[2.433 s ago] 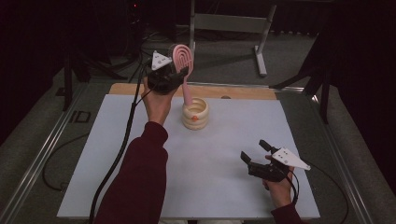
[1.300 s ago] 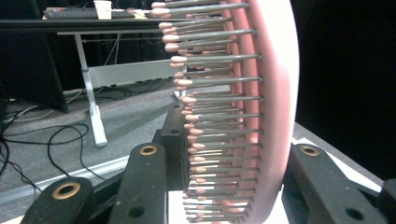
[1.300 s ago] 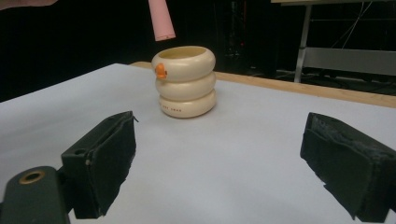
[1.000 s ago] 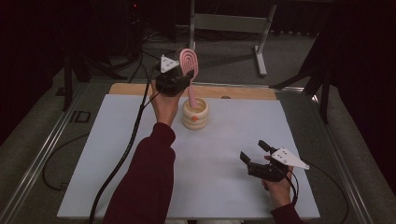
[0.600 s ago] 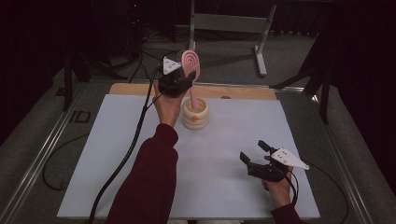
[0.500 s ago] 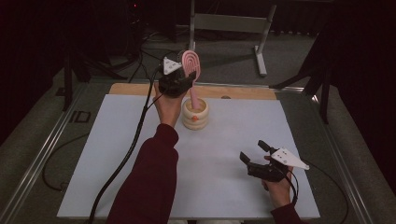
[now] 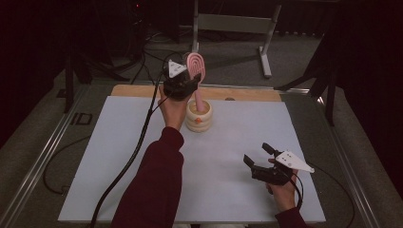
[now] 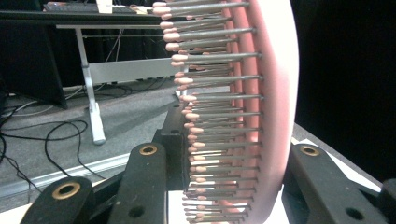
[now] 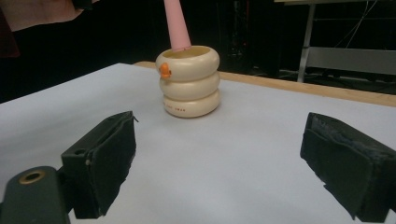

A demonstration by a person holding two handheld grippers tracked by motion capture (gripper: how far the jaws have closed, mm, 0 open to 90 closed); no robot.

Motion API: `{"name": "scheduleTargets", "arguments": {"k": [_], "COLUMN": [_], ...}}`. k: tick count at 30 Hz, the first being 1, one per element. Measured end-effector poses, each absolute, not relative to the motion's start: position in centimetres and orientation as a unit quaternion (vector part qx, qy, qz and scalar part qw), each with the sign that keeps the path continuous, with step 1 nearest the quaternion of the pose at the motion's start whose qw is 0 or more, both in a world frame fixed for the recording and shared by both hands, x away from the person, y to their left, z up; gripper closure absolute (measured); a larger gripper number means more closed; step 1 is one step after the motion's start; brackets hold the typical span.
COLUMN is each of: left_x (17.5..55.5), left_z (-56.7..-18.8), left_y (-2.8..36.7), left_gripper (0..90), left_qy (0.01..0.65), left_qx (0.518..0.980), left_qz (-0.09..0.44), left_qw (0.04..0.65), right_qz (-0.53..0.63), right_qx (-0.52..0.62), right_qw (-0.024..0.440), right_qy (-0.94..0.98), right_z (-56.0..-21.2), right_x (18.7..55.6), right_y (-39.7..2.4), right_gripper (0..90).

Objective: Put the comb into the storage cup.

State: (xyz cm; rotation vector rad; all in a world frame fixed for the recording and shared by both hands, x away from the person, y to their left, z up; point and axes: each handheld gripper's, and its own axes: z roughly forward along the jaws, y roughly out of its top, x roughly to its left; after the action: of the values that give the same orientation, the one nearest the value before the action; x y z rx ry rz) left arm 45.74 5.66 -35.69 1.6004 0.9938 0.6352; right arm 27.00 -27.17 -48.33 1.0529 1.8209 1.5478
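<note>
A pink hairbrush [image 7: 195,66] hangs upright, handle down, with my left gripper [image 7: 186,80] shut on its bristled head. In the left gripper view the bristles and pink back [image 8: 275,107] sit between the two black jaws. The handle [image 9: 176,25] reaches the mouth of a cream ringed holder [image 7: 198,116] with an orange mark [image 9: 164,70], standing at the back middle of the white table [image 7: 119,156]. Near the front right, my right gripper [image 7: 257,153] rests low, open and with nothing in it. Its pads [image 9: 105,158] point toward the holder [image 9: 189,84].
A wooden strip [image 7: 247,93] runs along the table's back edge. The left gripper's black cable [image 7: 138,147] trails down across the left half of the table. A metal stand [image 7: 228,23] is on the floor behind. Metal rails [image 7: 43,156] border the table sides.
My left hand has shifted slightly right and down with the brush, bringing the handle from beside the holder to its mouth. The right gripper has stayed put.
</note>
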Motion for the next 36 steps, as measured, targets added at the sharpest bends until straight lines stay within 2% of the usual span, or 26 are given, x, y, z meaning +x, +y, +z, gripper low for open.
{"name": "scheduleTargets", "arguments": {"k": [36], "left_x": [46.3], "left_z": [-38.5], "left_y": [3.9], "left_gripper": [63.8], "left_qy": [0.433], "left_qx": [0.683], "left_qz": [0.26], "left_qw": [0.528], "right_qz": [0.573], "right_qx": [0.387], "right_qw": [0.255], "right_qy": [0.676], "right_z": [-48.5], "right_x": [27.0], "right_y": [-26.8], "right_gripper": [10.4]}}
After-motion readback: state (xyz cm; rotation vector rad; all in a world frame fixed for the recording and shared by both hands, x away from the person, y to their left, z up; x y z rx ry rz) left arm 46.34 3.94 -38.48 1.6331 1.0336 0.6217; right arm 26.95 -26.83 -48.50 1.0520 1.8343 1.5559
